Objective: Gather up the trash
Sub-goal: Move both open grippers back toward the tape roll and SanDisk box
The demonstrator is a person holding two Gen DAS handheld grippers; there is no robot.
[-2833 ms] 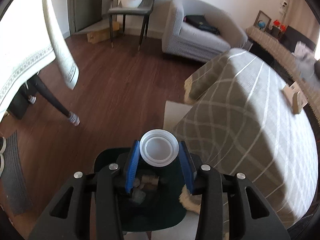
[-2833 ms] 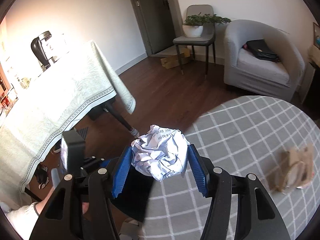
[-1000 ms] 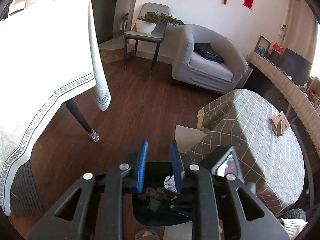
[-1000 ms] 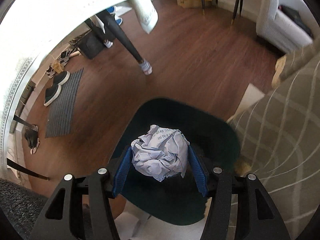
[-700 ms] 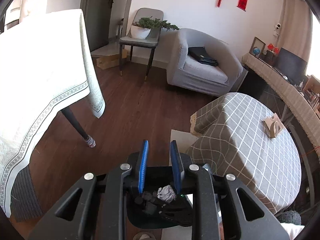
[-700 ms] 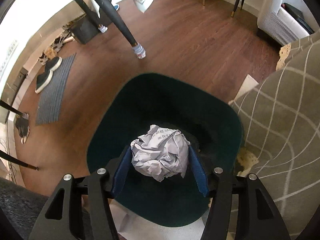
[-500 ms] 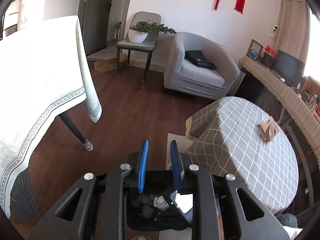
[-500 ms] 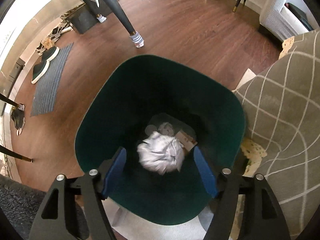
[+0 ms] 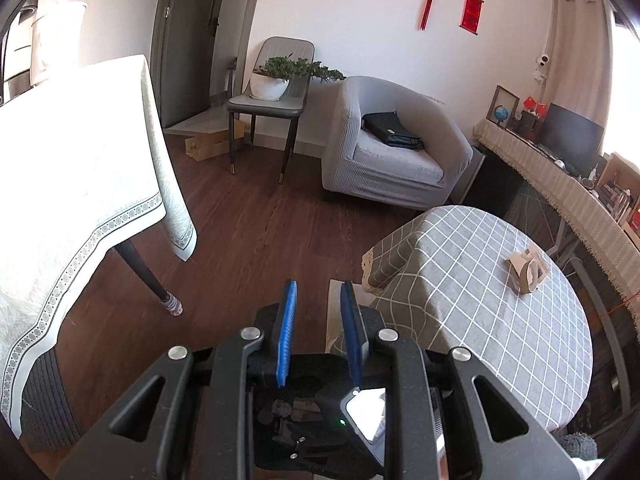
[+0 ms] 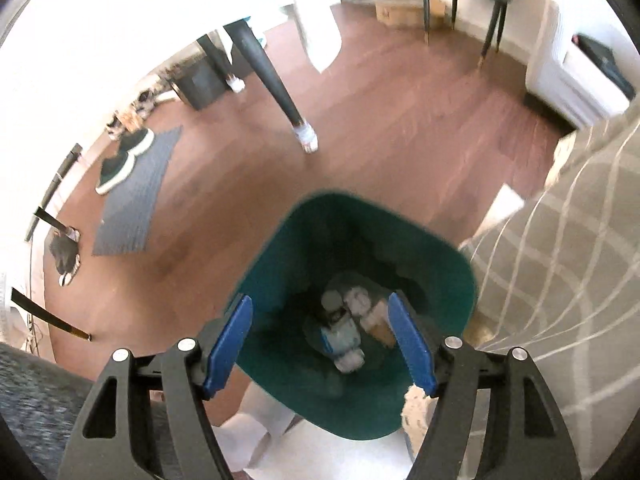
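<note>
Right gripper (image 10: 320, 340) hangs over the green trash bin (image 10: 288, 248), fingers (image 10: 230, 340) spread wide, nothing between them. Bin sits on the wood floor (image 10: 380, 128), filling the view from centre down to 6 o'clock; the frame is blurred. At the bin bottom lies a heap of trash (image 10: 352, 320): pale crumpled pieces and a tan scrap, individual items hard to separate. Checked grey tablecloth (image 10: 568, 264) of the round surface drops past the bin's rim at 3 o'clock. Grey mat (image 10: 136, 196) with dark shoes at 9 to 10 o'clock; a dark table leg (image 10: 276, 84) at 12 o'clock. Left gripper (image 9: 318, 334) is held higher, aimed across the room; its blue fingers (image 9: 286, 332) stand apart with a narrow gap and hold nothing. Below them at 6 o'clock the other gripper's body and the dark bin interior show. Round checked surface (image 9: 500, 300) at 3 to 4 o'clock carries a tan cardboard piece (image 9: 526, 270) near its far edge. Grey armchair (image 9: 392, 148) with a black bag at 1 o'clock; chair with a potted plant (image 9: 276, 76) at 12 o'clock; white-clothed table (image 9: 72, 184) at 9 o'clock.
</note>
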